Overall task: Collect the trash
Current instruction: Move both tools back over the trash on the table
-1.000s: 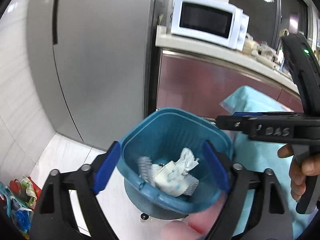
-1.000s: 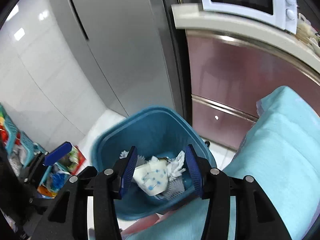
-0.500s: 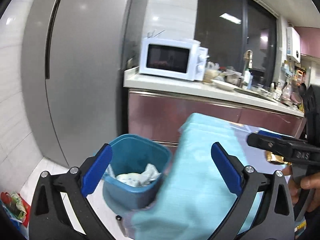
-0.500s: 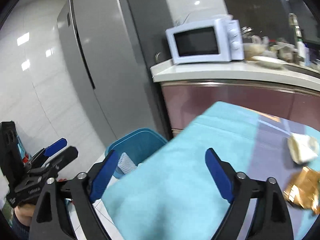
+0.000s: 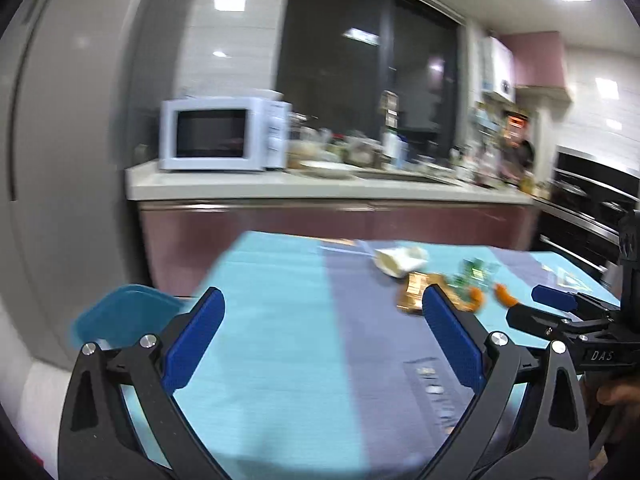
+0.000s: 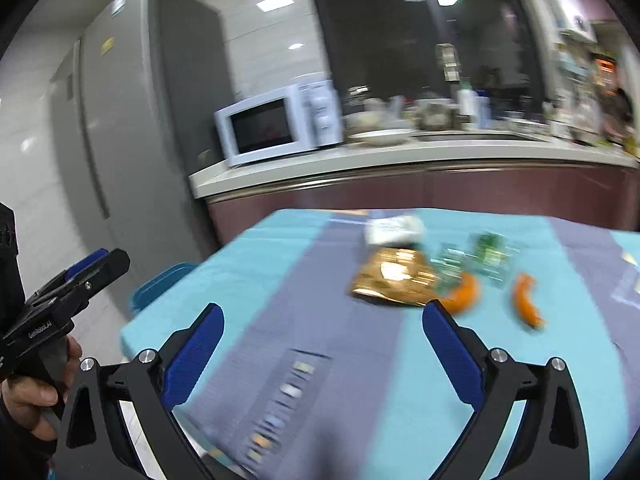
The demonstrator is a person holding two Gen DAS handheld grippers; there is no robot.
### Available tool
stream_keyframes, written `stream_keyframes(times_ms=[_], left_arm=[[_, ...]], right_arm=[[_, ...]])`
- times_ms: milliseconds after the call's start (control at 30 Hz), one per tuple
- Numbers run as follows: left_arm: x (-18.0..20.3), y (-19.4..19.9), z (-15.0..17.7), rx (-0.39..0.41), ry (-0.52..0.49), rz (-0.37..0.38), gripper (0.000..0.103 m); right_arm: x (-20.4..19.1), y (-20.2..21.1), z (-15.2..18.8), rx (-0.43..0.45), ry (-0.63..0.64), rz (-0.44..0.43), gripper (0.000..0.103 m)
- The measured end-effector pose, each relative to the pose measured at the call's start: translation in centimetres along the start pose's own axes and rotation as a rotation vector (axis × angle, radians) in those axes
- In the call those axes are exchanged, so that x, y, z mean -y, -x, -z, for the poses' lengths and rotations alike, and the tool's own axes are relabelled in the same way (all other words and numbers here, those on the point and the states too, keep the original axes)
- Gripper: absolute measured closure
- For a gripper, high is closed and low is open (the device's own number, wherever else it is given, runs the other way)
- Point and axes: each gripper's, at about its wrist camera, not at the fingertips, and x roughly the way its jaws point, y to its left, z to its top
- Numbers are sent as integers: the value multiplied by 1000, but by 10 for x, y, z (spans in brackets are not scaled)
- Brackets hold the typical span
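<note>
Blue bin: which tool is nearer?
Left. Left tool sits beside the blue bin at the table's corner; right tool, jaws opening, empty, is over the tablecloth, farther off.

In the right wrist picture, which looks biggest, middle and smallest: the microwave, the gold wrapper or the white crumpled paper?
1. Microwave: looks biggest, though it stands farthest back.
2. Gold wrapper: middle, but it lies nearer the camera, so this is unsure.
3. White crumpled paper: smallest.

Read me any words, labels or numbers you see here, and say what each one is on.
"DAS": on the right gripper, letters possibly cut off.
"GenRoboAI", roughly: on the left gripper, small, uncertain.
Fridge stickers: blurred, unreadable.
Strip printed on the tablecloth: blurred.
Green wrappers: blurred.
</note>
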Motion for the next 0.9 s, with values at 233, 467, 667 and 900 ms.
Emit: stream_keyframes(times_ms=[233, 467, 667, 900], left_arm=[[89, -26, 4, -24, -96, 159, 6], [144, -68, -5, -60, -188, 255, 6], [169, -124, -18, -127, -230, 292, 6], [185, -203, -29, -248, -230, 337, 6]], right_arm=[[70, 41, 16, 33, -113, 171, 7], [119, 50, 13, 49, -181, 237, 7], [147, 26, -10, 26, -178, 247, 7], [171, -28, -45, -45, -150, 219, 7]])
